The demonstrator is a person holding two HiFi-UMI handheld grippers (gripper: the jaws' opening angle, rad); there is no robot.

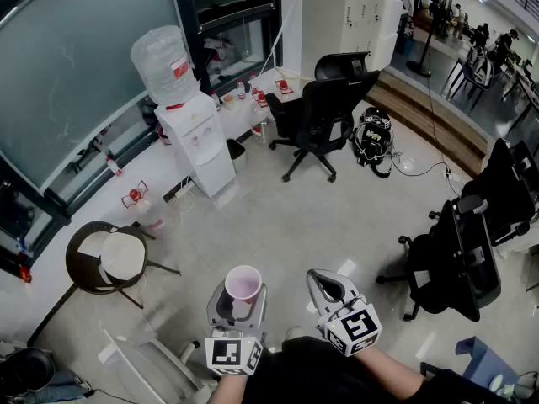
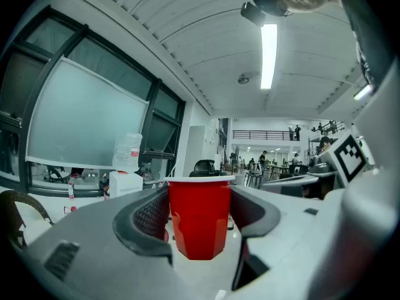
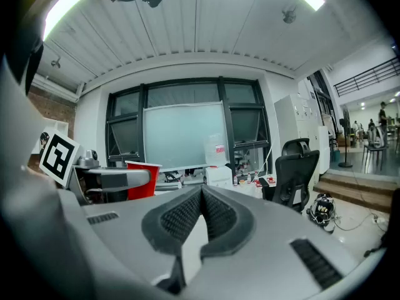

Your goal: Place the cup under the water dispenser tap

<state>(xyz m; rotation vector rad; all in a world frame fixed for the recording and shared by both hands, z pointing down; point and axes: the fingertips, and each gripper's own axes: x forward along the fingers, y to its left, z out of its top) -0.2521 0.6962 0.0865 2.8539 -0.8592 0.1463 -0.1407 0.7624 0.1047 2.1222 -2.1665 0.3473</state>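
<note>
A red plastic cup [image 2: 199,216] with a white rim stands upright between the jaws of my left gripper [image 2: 199,214], which is shut on its sides. In the head view the cup [image 1: 243,284] shows its pale inside, held low in front of me by the left gripper [image 1: 238,303]. My right gripper [image 1: 324,286] sits beside it to the right, shut with nothing in it; its pads [image 3: 201,214] meet at the tips. The white water dispenser [image 1: 198,139], with a big clear bottle [image 1: 165,60] on top, stands far ahead by the window wall. It also shows small in the left gripper view, as the dispenser [image 2: 125,181].
A round dark chair with a pale cushion [image 1: 114,257] stands to the left. Black office chairs [image 1: 320,114] stand ahead right of the dispenser, and more [image 1: 467,251] at the right. A low white ledge [image 1: 126,179] with small red items runs along the window. Pale bare floor [image 1: 278,217] lies between me and the dispenser.
</note>
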